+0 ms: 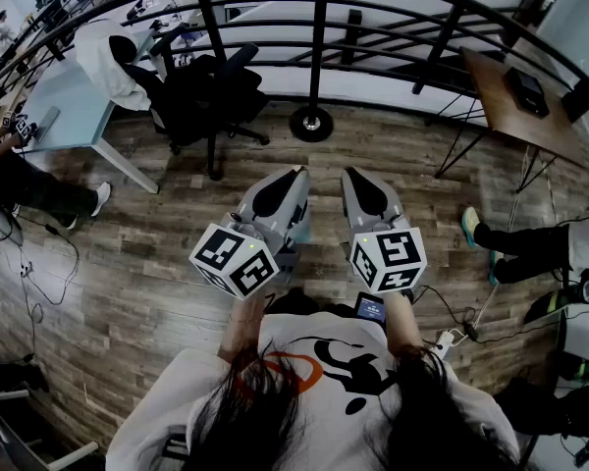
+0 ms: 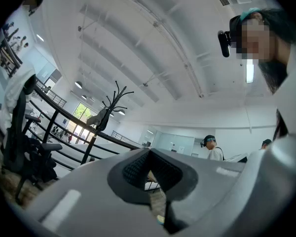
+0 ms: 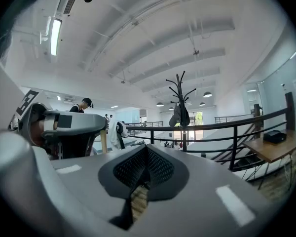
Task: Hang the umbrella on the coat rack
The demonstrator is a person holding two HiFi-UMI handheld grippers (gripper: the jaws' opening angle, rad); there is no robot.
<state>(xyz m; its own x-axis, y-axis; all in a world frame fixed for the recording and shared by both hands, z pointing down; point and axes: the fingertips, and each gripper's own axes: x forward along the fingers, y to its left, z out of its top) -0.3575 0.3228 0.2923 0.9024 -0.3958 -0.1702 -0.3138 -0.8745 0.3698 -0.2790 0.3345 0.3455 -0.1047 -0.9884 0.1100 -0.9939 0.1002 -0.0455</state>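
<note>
Left gripper point(image 1: 296, 172) and right gripper point(image 1: 348, 173) are held side by side in front of the person's chest, roughly level, and are aimed at the railing point(image 1: 402, 20). Both pairs of jaws are pressed together, tips meeting, with nothing between them. The coat rack point(image 1: 311, 123) stands on the wood floor point(image 1: 128, 263) at the railing, ahead of the grippers and well apart from them. A dark, folded umbrella point(image 3: 179, 115) is seen hanging from the rack's upper branches, against the pole. A black chair point(image 1: 201, 91) is noted left of the rack, and a wooden desk point(image 1: 510, 116) to its right.
</note>
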